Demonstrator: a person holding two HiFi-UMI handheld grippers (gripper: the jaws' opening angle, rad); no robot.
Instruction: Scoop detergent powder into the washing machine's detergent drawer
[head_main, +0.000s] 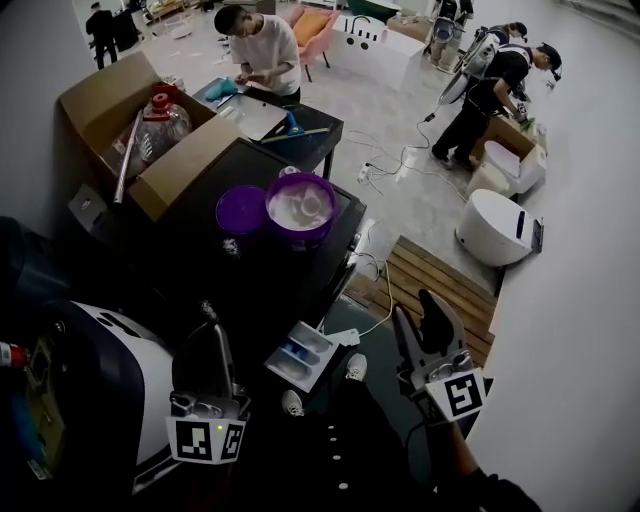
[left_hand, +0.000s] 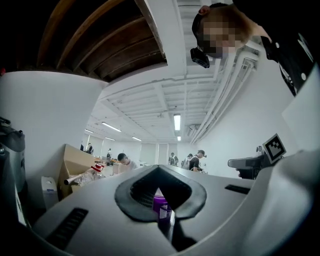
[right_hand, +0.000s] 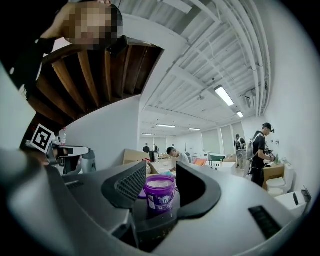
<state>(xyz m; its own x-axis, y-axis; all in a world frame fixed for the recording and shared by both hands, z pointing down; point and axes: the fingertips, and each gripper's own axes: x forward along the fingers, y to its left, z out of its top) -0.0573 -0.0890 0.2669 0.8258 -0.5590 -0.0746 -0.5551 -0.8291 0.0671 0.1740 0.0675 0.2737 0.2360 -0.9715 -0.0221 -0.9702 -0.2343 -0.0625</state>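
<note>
- The left gripper (head_main: 213, 325), at lower left, is clenched on nothing, its jaw tips touching.
- The right gripper (head_main: 417, 312), at lower right, is released, its jaws apart and empty.
- The purple detergent tub (head_main: 300, 208) stands open at centre on the dark counter (head_main: 255, 280), its lid (head_main: 241, 210) just beside it.
- The detergent drawer (head_main: 298, 356) is pulled out, low in the frame between the grippers.

One left gripper (head_main: 213, 318) and one right gripper (head_main: 415, 308) are showing, two in all. One tub (head_main: 300, 208), one lid (head_main: 241, 209), one drawer (head_main: 300, 355) and one box (head_main: 110, 95) are sitting in view.
</note>
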